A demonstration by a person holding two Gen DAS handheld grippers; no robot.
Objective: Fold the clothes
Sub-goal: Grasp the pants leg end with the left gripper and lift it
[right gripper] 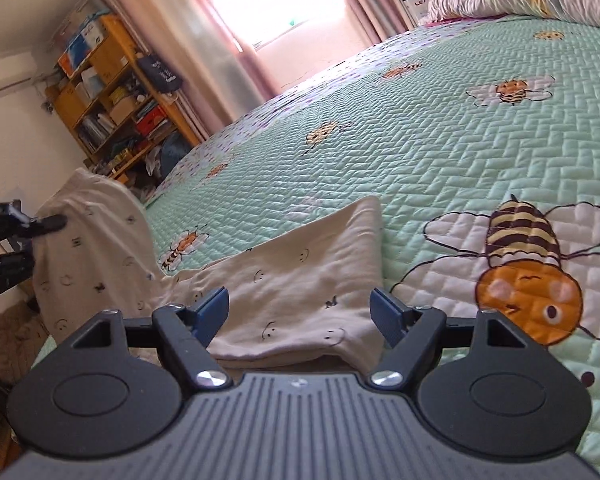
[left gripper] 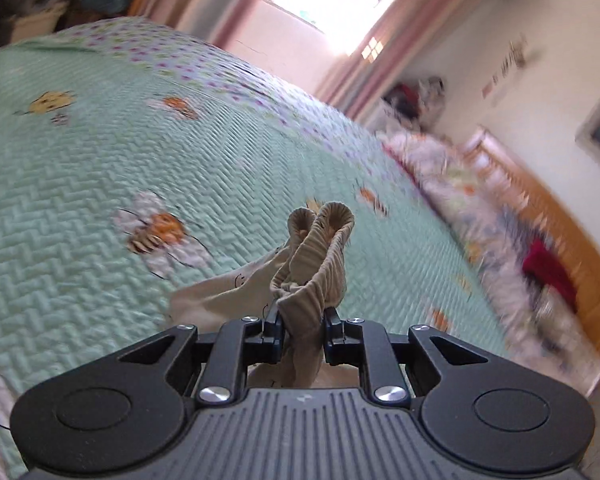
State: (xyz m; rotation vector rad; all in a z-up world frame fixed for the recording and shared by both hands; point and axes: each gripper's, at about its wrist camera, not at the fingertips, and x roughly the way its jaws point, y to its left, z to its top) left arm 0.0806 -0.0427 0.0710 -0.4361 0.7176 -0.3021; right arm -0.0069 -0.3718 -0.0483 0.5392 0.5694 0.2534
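My left gripper (left gripper: pixel 302 330) is pinched on the ribbed waistband (left gripper: pixel 316 264) of the pants (right gripper: pixel 284 280), bunched fabric sticking up btwn the fingers. Right gripper (right gripper: pixel 300 312) is spread wide, nothing in it, hovering low over the cream pants w/ small smiley prints. One part lies flat on the green bee quilt (right gripper: pixel 460 140); the other is lifted at the bed edge by my left.
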